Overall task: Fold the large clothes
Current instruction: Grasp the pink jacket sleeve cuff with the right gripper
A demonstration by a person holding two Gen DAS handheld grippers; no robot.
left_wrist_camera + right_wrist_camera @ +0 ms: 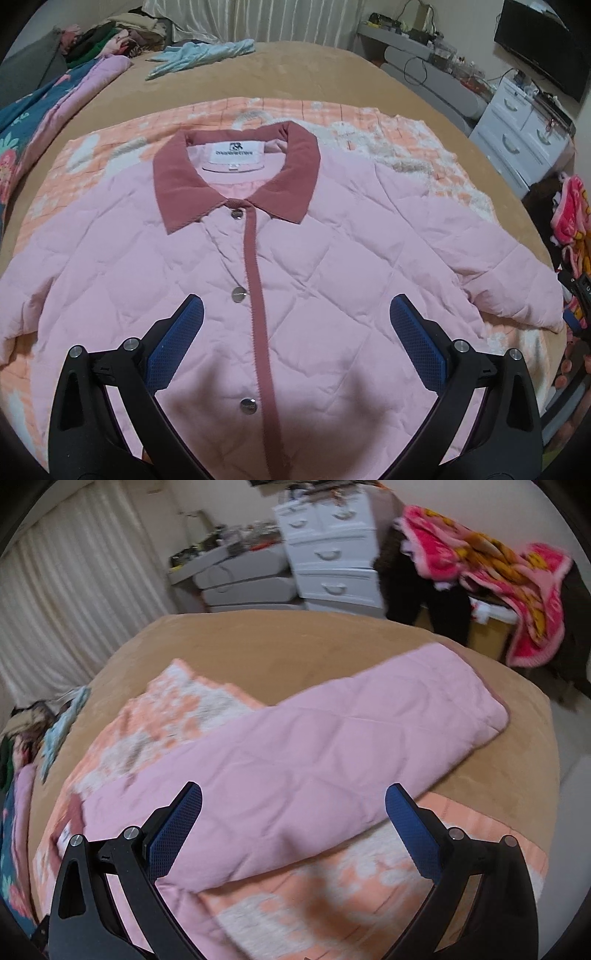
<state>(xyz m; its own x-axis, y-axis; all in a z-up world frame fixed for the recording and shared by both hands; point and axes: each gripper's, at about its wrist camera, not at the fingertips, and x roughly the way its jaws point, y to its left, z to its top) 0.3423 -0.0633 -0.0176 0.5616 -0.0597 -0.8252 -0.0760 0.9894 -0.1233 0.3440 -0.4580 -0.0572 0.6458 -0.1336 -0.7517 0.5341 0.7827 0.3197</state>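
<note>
A pink quilted jacket with a dusty-rose collar and snap buttons lies flat, front up and buttoned, on an orange-and-white blanket on the bed. My left gripper is open and empty, hovering over the jacket's lower front. In the right wrist view the jacket's right sleeve stretches out towards the bed's edge. My right gripper is open and empty above that sleeve, near the shoulder end.
The tan bedcover carries a light blue garment at the far end and a floral quilt at the left. White drawers and a pink blanket stand beside the bed.
</note>
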